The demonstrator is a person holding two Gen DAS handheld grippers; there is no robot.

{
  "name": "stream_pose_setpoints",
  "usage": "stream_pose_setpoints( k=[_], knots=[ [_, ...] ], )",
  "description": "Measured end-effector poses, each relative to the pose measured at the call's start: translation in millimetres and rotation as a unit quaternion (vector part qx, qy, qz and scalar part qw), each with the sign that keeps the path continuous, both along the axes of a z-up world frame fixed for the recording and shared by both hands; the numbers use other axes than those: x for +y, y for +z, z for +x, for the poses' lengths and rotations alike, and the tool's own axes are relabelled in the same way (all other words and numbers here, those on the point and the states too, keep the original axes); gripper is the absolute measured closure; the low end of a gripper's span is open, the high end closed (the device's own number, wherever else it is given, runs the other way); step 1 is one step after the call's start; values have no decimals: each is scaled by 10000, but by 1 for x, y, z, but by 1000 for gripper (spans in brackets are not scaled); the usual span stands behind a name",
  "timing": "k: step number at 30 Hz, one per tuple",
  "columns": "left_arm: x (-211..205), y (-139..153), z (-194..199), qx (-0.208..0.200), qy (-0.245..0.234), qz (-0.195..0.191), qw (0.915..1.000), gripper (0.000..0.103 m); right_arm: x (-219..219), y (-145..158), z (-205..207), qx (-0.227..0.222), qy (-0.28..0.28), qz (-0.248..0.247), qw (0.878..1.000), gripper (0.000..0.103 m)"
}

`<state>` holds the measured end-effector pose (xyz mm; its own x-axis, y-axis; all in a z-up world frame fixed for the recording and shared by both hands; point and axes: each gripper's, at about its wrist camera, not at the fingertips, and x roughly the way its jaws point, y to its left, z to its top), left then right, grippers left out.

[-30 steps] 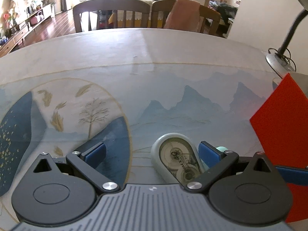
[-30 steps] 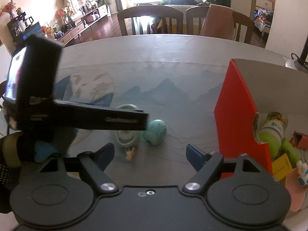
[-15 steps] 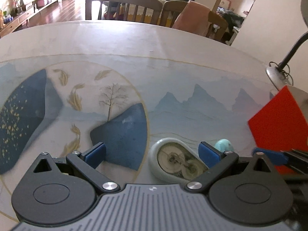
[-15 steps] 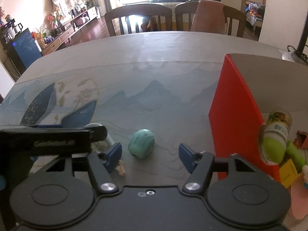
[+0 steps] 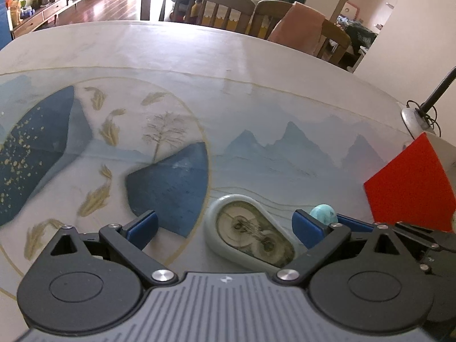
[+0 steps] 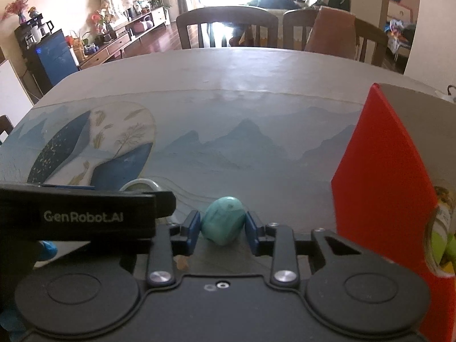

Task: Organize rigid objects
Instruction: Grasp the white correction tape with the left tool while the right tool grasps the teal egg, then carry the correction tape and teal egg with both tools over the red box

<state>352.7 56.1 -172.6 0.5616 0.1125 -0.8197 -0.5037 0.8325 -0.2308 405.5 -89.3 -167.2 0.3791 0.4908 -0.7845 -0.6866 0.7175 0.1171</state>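
Observation:
A turquoise stone-like egg (image 6: 223, 221) sits on the table mat, and my right gripper (image 6: 223, 225) is shut on it with both blue pads against its sides. The egg also shows in the left wrist view (image 5: 323, 213), just behind the left gripper's right finger. My left gripper (image 5: 225, 226) is open and low over the mat, with a pale green correction-tape dispenser (image 5: 250, 235) lying between its fingers, untouched. The dispenser's edge peeks out in the right wrist view (image 6: 139, 185) behind the left gripper's body.
A red-walled box (image 6: 382, 176) stands at the right and holds a green bottle (image 6: 440, 239) and other items; it also shows in the left wrist view (image 5: 410, 182). A lamp base (image 5: 414, 118) sits at the far right. Chairs (image 6: 228, 25) stand behind the table.
My right gripper moved forward and closed on the turquoise egg. My left gripper shifted left and turned a little, staying open around the tape dispenser.

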Motion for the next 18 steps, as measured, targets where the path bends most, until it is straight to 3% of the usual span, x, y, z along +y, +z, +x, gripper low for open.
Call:
stream_pose_setpoints(
  k=[9,14,16,18],
  knots=[
    [-13,3,2,-22,-162,140,9998,41,-16,1,-17,42,-218,-12,9998,71],
    [-13,5,1,-105,-177,109,9997,51,-28,6,-29,128,-322,55,9994,71],
    [-11,8,1,-172,-246,162,9994,65,-33,11,-36,143,-319,102,9993,71],
    [-9,10,0,-219,-319,207,9990,70,-39,16,-42,155,-305,123,9993,70]
  ],
)
